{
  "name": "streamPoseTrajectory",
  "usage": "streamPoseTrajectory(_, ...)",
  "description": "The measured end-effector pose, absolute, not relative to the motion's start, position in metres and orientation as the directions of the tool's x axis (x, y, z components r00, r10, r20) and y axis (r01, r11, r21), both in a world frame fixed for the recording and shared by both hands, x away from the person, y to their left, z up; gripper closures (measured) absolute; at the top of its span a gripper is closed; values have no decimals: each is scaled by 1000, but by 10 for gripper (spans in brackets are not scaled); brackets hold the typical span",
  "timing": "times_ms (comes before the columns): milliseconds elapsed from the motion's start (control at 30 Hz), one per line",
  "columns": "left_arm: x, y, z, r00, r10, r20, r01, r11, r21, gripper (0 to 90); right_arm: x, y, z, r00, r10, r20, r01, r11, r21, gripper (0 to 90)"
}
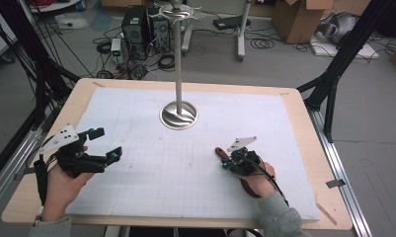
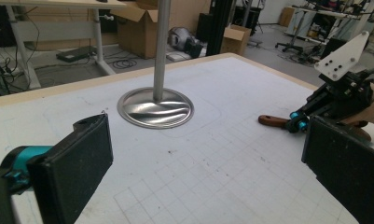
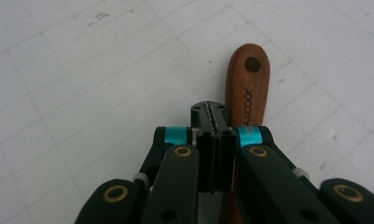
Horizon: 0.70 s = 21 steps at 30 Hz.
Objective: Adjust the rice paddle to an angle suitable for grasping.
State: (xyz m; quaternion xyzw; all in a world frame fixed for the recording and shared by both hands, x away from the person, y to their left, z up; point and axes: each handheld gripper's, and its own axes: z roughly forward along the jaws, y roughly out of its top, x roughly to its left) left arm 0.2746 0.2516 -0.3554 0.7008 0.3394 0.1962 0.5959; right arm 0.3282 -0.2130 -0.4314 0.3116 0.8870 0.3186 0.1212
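High view: the right hand-held gripper [image 1: 228, 160] is resting with jaws closed beside a wooden handle [image 1: 219, 151], in front and to the right of the metal stand [image 1: 178, 114] on the table [image 1: 304, 129]. Left gripper view: the left hand-held gripper [image 2: 203, 158] is hovering open, aiming past the stand. Right gripper view: the jaws are sitting shut, touching the handle's [image 3: 246, 88] side; opening and centring over it would likely help.

Left gripper [image 1: 105, 143] sits low on its side, jaws wide apart. Right gripper [image 1: 224, 163] points away from the person, jaws pinched together.
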Motion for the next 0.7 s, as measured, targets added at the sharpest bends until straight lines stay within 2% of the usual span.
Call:
streamPoseTrajectory(367,277,248,-355,704,699,-125,239,-68,969,23,330,-216,-431,-755,655,-34,487,594,640,899)
streamPoseTrajectory(500,279,246,-355,707,696,-125,241,-72,968,22,326,-218,-425,-762,648,-2,478,564,674,893)
streamPoseTrajectory(700,284,242,-357,717,685,-131,246,-73,966,22,321,-224,-415,-741,671,11,489,528,695,682)
